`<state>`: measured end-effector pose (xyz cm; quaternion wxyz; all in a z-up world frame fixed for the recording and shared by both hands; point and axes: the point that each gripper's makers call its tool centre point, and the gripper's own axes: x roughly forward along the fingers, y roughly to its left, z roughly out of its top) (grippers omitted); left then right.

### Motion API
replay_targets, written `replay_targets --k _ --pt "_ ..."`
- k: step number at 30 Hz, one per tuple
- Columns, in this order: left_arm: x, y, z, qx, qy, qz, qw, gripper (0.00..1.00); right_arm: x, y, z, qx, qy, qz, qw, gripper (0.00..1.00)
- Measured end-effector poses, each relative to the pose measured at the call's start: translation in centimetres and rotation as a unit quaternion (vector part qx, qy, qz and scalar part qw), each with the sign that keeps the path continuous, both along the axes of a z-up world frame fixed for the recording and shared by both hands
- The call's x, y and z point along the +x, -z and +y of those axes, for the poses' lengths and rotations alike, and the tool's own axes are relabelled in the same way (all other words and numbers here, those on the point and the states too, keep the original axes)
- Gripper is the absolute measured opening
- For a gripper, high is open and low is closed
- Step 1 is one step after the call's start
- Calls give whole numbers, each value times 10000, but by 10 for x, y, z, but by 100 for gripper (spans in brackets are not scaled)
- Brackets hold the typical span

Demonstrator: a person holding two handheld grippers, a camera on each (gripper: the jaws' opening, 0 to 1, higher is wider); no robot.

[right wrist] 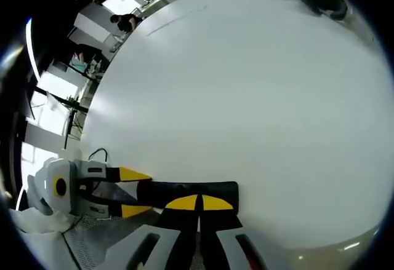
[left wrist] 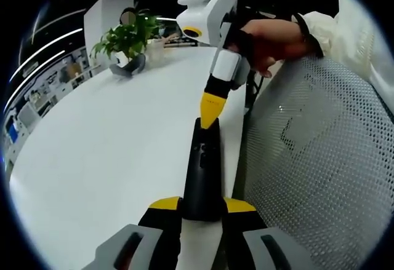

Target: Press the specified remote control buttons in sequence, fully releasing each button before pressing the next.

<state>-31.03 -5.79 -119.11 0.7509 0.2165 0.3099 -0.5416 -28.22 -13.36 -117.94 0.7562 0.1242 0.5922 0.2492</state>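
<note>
A slim black remote (left wrist: 203, 159) lies lengthwise over the white table (left wrist: 111, 147), close to its edge. My left gripper (left wrist: 202, 206) is shut on the remote's near end, one yellow tip on each side. My right gripper (left wrist: 209, 113), held by a hand, comes down from above with its yellow tips together on the remote's far end. In the right gripper view my right gripper (right wrist: 199, 203) is shut, its tips resting on the remote (right wrist: 225, 191), and the left gripper (right wrist: 132, 192) clamps the remote from the left.
A potted plant (left wrist: 126, 39) stands at the table's far end, its dark pot (right wrist: 320, 2) at the top right of the right gripper view. A grey mesh chair back (left wrist: 320, 159) stands beside the table edge. Shelving (left wrist: 43, 85) lines the far side.
</note>
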Motion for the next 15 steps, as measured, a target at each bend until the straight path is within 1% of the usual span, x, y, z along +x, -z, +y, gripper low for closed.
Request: replay_targets --k 3,10,15 --pt "0 0 0 -10 3 3 10000 25 -1 3 -1 -73 -34 30 10000 0" --pt "1 0 -2 -69 5 -28 10000 25 -1 3 -1 -200 -184 -27 9996 0" --pt "2 -1 -3 -94 7 -43 9999 25 -1 4 -2 -119 -46 43 9999 0"
